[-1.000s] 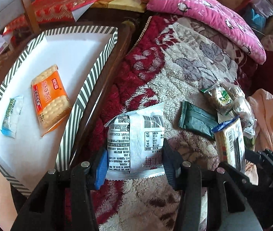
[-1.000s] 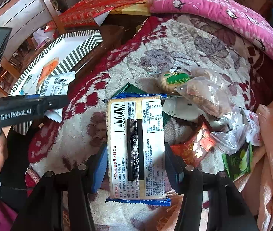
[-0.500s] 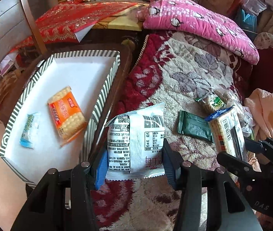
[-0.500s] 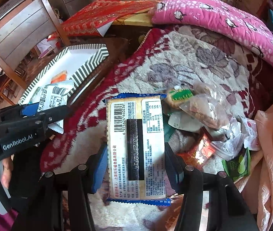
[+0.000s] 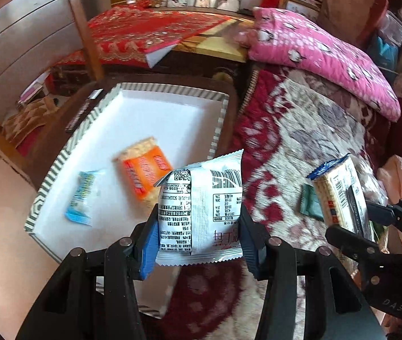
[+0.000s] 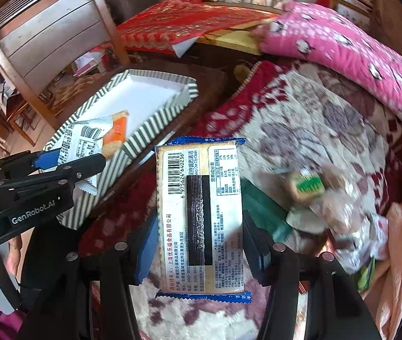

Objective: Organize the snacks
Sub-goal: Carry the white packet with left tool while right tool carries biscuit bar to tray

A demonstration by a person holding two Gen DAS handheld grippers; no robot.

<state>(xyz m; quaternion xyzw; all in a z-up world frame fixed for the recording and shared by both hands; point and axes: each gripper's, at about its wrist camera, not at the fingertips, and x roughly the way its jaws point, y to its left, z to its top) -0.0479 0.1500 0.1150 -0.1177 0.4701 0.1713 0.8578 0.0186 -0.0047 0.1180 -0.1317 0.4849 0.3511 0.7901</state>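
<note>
Up over the near edge of the striped tray (image 5: pixel 218 119), the left tongs (image 5: pixel 198 228) clamp a white snack packet (image 5: pixel 199 206), hiding part of the orange cracker pack (image 5: pixel 144 170). Beside that tray, the right tongs (image 6: pixel 198 240) grip a blue-edged cracker pack (image 6: pixel 199 218); blurred snacks (image 6: pixel 328 206) lie beyond.

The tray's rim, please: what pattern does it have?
Dark green and white stripes on the tray, clearest in the left wrist view.

Glossy plastic film wraps the white packet (image 5: pixel 201 212) and cracker pack (image 6: pixel 201 218). Matt black plastic left gripper (image 5: pixel 198 238). Smooth paper tray (image 5: pixel 133 107). Plush, rough blanket (image 5: pixel 308 141); quilted cloth pillow (image 5: pixel 323 56).
</note>
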